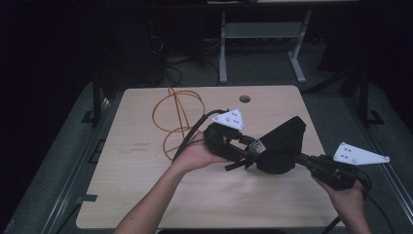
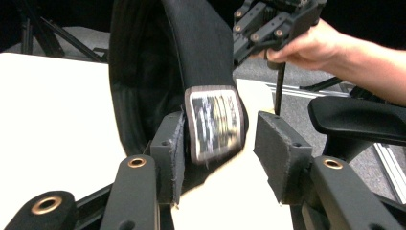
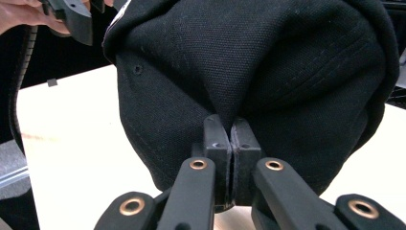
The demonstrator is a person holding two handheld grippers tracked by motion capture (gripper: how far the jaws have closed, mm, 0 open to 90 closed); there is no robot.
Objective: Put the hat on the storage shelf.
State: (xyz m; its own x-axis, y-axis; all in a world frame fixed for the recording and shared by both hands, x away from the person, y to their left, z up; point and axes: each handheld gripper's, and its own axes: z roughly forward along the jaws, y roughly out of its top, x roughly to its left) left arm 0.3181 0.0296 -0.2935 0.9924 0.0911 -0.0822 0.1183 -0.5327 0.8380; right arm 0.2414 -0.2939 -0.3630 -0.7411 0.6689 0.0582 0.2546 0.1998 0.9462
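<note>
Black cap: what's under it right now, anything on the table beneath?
The black cap sits low over the bare wooden table, pinched by the right gripper; the left gripper stands open around its label. The spot directly beneath is covered by the fabric.

High view overhead; gripper views close, sharing cap [image 1: 282, 144].

Black cap [image 1: 282, 144] with a brown-edged patch [image 2: 214, 120]. Orange cord [image 1: 176, 114] on a pale wood tabletop [image 1: 146, 185]. Black claws, white plates [image 1: 359, 154].
</note>
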